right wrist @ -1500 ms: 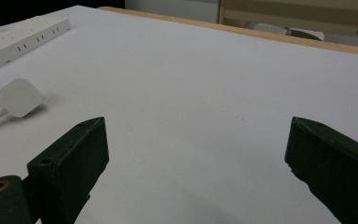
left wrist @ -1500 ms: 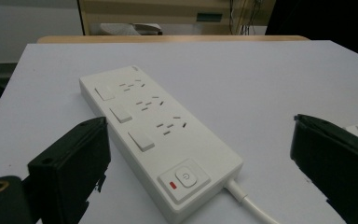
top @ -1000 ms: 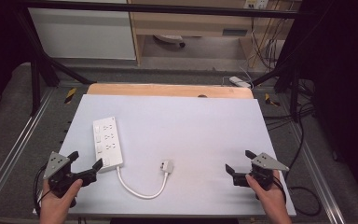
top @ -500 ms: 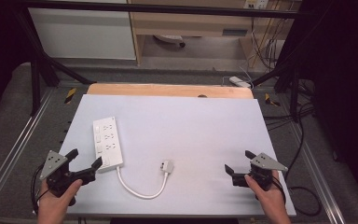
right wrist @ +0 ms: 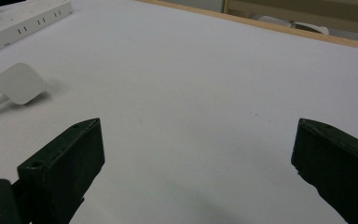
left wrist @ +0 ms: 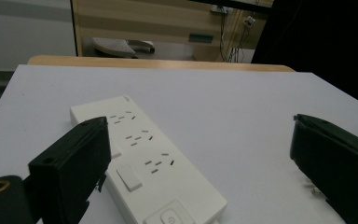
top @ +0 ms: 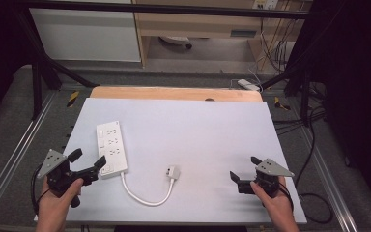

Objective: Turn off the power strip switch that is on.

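A white power strip lies on the left part of the white table, its near end close to my left gripper. Its white cable curves along the front to a white plug near the middle. The left gripper is open, and the left gripper view looks down on the strip just ahead of the jaws. My right gripper stands open at the front right with bare table between its jaws. In the right gripper view the plug and the strip lie far to the left.
A wooden strip borders the table's far edge. Beyond it stand a white cabinet and a wooden shelf unit. Loose cables and a second power strip lie on the floor at the back right.
My left gripper has moved right and forward, closer to the near end of the power strip. The right gripper has stayed in place.
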Available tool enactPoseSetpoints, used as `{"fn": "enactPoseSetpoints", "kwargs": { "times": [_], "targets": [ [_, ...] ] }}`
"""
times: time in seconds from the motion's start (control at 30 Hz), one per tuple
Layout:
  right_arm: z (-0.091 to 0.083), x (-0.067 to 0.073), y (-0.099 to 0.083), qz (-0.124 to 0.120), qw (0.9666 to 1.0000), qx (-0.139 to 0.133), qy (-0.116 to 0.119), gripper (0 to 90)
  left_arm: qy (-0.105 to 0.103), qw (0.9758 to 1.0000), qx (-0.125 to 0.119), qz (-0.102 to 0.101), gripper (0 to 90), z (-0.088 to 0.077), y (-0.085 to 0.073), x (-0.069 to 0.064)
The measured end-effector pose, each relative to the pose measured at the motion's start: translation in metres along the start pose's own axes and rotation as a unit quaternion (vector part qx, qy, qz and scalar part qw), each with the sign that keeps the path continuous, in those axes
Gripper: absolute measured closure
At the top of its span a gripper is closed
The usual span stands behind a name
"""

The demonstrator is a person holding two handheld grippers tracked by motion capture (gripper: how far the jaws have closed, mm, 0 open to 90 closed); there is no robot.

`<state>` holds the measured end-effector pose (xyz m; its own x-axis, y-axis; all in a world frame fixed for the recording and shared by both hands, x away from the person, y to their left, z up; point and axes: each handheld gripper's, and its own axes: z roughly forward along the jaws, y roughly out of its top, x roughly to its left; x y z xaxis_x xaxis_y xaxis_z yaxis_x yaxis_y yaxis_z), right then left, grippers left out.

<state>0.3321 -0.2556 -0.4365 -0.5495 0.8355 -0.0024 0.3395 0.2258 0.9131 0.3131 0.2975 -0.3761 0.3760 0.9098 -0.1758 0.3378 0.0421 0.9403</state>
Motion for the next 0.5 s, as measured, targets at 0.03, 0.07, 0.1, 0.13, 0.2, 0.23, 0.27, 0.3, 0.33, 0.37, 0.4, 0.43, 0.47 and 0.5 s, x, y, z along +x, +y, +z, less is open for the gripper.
{"fn": "enactPoseSetpoints", "kwargs": {
  "times": [0.03, 0.07, 0.1, 0.13, 0.2, 0.23, 0.27, 0.3, 0.33, 0.37, 0.4, 0.43, 0.47, 0.5],
  "targets": [
    [0.000, 0.000, 0.000, 0.001, 1.0000, 0.000, 0.000, 3.0, 0.000, 1.0000, 0.000, 0.000, 5.1, 0.000, 0.000, 0.000],
    [0.000, -0.001, 0.000, 0.001, 1.0000, 0.001, 0.000, 3.0, 0.001, 1.0000, 0.001, 0.003, 5.1, 0.001, 0.003, 0.000],
    [0.000, -0.001, 0.000, 0.004, 1.0000, -0.001, -0.001, 3.0, 0.001, 1.0000, 0.001, 0.005, 5.1, 0.001, 0.006, 0.000],
    [0.000, -0.001, -0.001, 0.006, 1.0000, -0.001, -0.001, 3.0, 0.001, 1.0000, 0.002, 0.007, 5.1, 0.003, 0.012, 0.001],
    [0.000, -0.001, -0.001, 0.006, 1.0000, -0.001, -0.002, 3.0, -0.007, 1.0000, 0.001, 0.002, 5.0, 0.006, 0.018, 0.001],
    [0.000, -0.002, -0.001, 0.005, 1.0000, -0.001, -0.002, 3.1, -0.007, 1.0000, 0.001, 0.002, 5.0, 0.006, 0.018, 0.001],
    [0.000, -0.001, 0.000, 0.006, 1.0000, -0.002, -0.001, 3.1, -0.008, 1.0000, 0.001, 0.002, 5.0, 0.008, 0.020, 0.002],
    [-0.001, -0.001, 0.000, 0.006, 1.0000, -0.004, 0.000, 3.1, -0.006, 1.0000, 0.003, 0.003, 5.1, 0.010, 0.022, 0.003],
    [-0.001, -0.002, 0.000, 0.005, 1.0000, -0.004, 0.001, 3.1, -0.006, 1.0000, 0.006, -0.003, 5.1, 0.015, 0.026, 0.005],
    [-0.001, -0.001, 0.000, 0.008, 1.0000, -0.004, 0.001, 3.1, -0.006, 1.0000, 0.006, -0.003, 5.2, 0.015, 0.026, 0.005],
    [0.000, -0.001, -0.001, 0.006, 1.0000, -0.003, 0.004, 3.1, -0.005, 1.0000, 0.008, -0.002, 5.2, 0.017, 0.027, 0.006],
    [0.000, -0.001, -0.001, 0.005, 1.0000, -0.002, 0.006, 3.1, -0.003, 0.9999, 0.010, 0.001, 5.1, 0.019, 0.029, 0.006],
    [0.001, -0.001, 0.000, 0.004, 1.0000, -0.002, 0.007, 3.2, -0.003, 0.9999, 0.011, 0.003, 5.1, 0.021, 0.031, 0.006],
    [0.001, -0.001, 0.000, 0.004, 1.0000, -0.002, 0.007, 3.2, -0.004, 0.9999, 0.013, 0.007, 5.1, 0.023, 0.033, 0.005]
  ]
}}
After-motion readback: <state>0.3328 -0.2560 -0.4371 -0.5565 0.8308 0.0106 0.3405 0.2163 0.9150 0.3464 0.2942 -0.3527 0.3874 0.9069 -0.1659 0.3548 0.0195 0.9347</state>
